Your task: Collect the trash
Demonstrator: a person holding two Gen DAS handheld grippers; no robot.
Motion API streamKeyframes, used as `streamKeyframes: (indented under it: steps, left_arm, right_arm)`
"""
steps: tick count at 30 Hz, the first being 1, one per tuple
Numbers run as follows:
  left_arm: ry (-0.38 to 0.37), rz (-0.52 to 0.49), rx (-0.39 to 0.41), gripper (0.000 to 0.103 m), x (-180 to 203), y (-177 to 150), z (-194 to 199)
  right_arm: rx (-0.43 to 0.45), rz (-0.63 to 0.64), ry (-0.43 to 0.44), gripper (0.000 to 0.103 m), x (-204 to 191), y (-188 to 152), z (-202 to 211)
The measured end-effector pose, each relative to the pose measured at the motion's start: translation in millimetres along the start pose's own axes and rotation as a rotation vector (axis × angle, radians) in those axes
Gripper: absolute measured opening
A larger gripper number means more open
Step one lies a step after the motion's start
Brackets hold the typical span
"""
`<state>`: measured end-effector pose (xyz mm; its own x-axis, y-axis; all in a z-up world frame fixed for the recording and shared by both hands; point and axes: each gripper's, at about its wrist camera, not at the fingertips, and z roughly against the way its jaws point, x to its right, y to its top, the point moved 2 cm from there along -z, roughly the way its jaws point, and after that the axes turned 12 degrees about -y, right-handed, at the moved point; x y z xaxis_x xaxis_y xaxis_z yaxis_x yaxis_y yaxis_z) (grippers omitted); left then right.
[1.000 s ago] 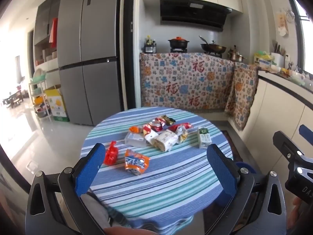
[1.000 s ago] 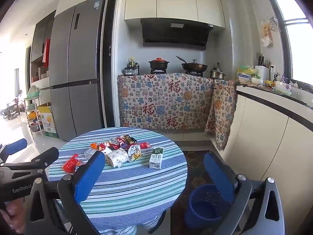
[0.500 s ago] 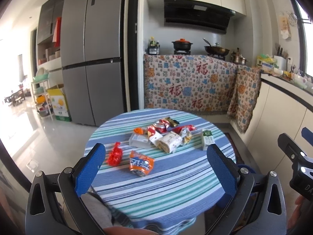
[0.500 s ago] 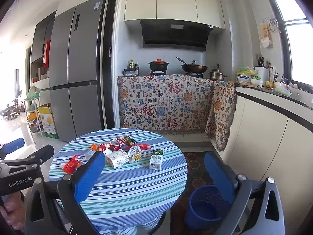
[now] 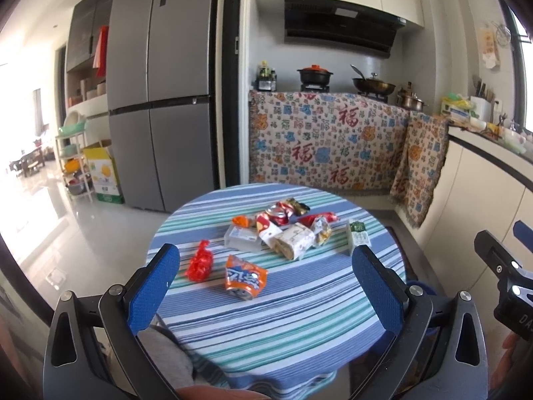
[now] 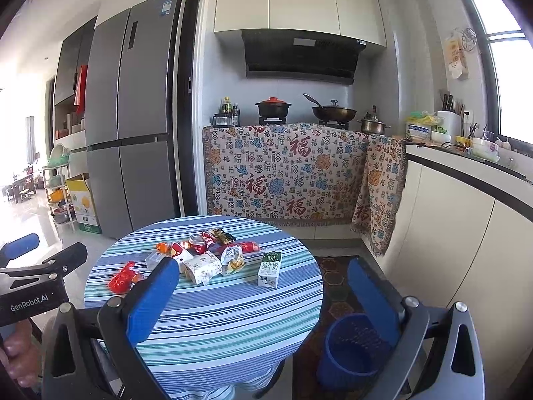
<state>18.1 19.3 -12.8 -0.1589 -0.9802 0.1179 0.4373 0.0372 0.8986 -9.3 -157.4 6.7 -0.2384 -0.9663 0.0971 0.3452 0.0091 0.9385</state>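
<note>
You are holding both grippers, left (image 5: 263, 266) and right (image 6: 263, 286), spread and empty. Trash (image 5: 279, 233) is lying ahead between the fingers; the bin (image 6: 353, 350) is sitting below your right gripper. Try starting with the nearest wrapper (image 5: 245, 277).

**Trash on the round striped worktop, with bin**

Red crumpled wrapper (image 5: 200, 263) lies nearest the left edge, with an orange snack packet (image 5: 245, 277) just beside it. Behind them is a cluster: clear plastic box (image 5: 242, 238), white paper-wrapped roll (image 5: 293, 240), crushed red can (image 5: 277, 216), and small foil wrappers. Green-and-white milk carton (image 6: 269, 268) stands upright, apart at right. Blue bin (image 6: 353, 350) sits on the floor beside the worktop (image 5: 283, 316).
</note>
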Motion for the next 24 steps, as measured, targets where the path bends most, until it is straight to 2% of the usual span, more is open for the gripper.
streamKeyframes:
  steps: [24]
  left_arm:
    - [-0.001, 0.0, -0.002, 0.103, -2.0, 1.2, -0.5]
  right_arm:
    - [0.004, 0.003, 0.005, 0.103, -0.8, 2.9, -2.7]
